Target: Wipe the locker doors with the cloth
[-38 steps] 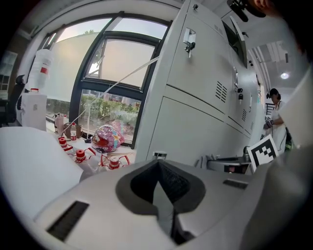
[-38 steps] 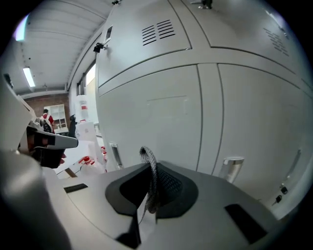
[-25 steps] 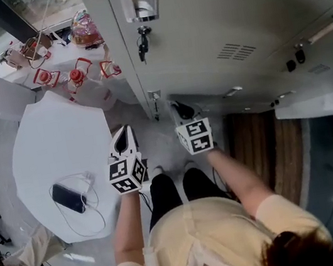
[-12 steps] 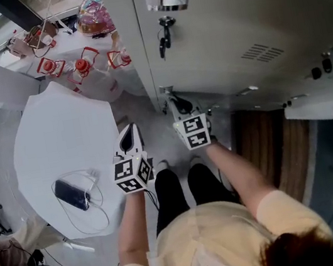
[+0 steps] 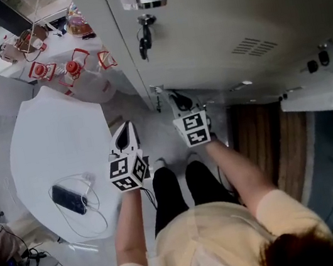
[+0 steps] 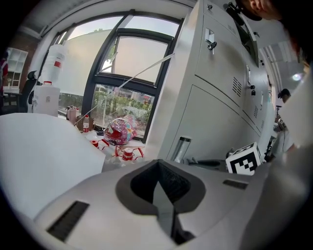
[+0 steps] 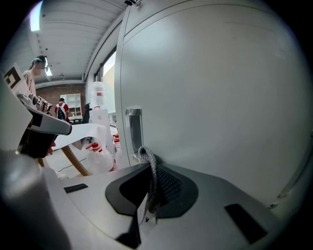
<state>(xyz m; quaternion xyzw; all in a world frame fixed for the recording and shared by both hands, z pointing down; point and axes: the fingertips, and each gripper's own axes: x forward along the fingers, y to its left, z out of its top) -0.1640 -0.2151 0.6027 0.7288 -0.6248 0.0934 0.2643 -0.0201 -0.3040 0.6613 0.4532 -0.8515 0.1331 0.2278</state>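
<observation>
Two grippers are in play, but only one carries anything: the right gripper (image 7: 146,197) is clamped on a thin fold of grey knitted cloth (image 7: 149,171), with a small tuft poking out past its jaws. The tuft sits close against the pale grey locker door (image 7: 220,97), just beside the metal handle (image 7: 133,128); whether it actually touches the panel I cannot tell. The left gripper (image 6: 160,188) has its jaws pressed together on nothing and hangs apart from the lockers, over the edge of the white table (image 5: 53,142). The likely trouble comes from how little cloth is exposed. With so short a tuft, the hard jaw tips might rub the paint instead of the fabric, or the fold could slide out under a firm stroke. The loose end may also catch on the handle or, higher up, on the keys (image 5: 144,37) dangling from a lock. No brand or wording is readable; the red label on the water jug (image 6: 55,61) is too small to make out.
</observation>
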